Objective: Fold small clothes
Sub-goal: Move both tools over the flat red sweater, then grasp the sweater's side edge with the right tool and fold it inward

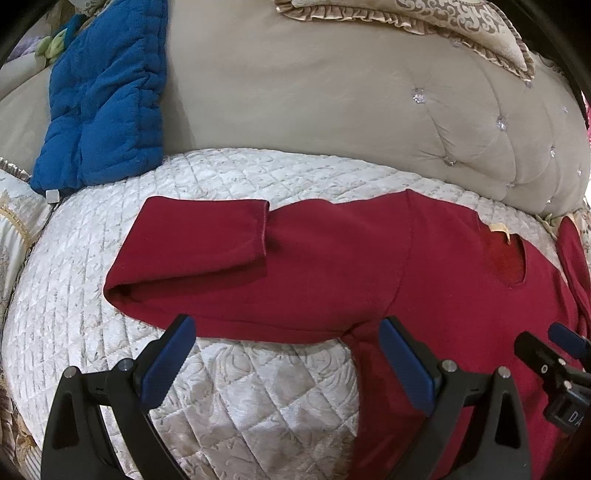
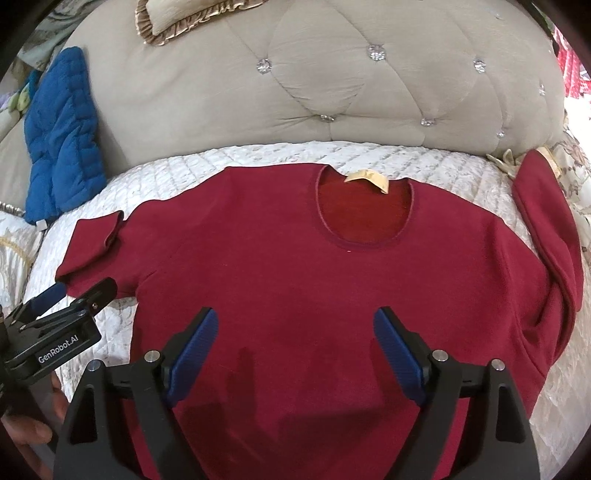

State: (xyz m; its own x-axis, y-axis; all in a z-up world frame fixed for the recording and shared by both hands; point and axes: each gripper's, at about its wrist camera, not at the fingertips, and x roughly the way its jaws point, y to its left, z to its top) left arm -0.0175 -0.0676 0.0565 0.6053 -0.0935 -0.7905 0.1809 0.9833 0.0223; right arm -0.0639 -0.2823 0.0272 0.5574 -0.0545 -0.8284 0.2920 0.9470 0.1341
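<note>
A dark red long-sleeved top [image 2: 280, 266] lies flat, front up, on a white quilted cover [image 2: 166, 173], with a tan label [image 2: 365, 179] at its round neck. Its left sleeve [image 1: 192, 247] is doubled back across itself, the cuff [image 1: 264, 236] pointing toward the body. The right sleeve [image 2: 546, 221] bends up along the right side. My left gripper [image 1: 286, 328] stands open just above the lower edge of the left sleeve, nothing between its blue pads [image 1: 170, 365]. My right gripper [image 2: 295, 317] is open over the chest of the top, holding nothing.
A blue quilted jacket [image 1: 103, 103] leans against the beige tufted backrest [image 1: 332, 92] at the back left. A frilled patterned cushion [image 1: 443, 26] sits on top at the back. A person's hand [image 2: 26, 432] shows behind the left gripper [image 2: 79, 291]. The right gripper [image 1: 546, 338] shows at the right edge.
</note>
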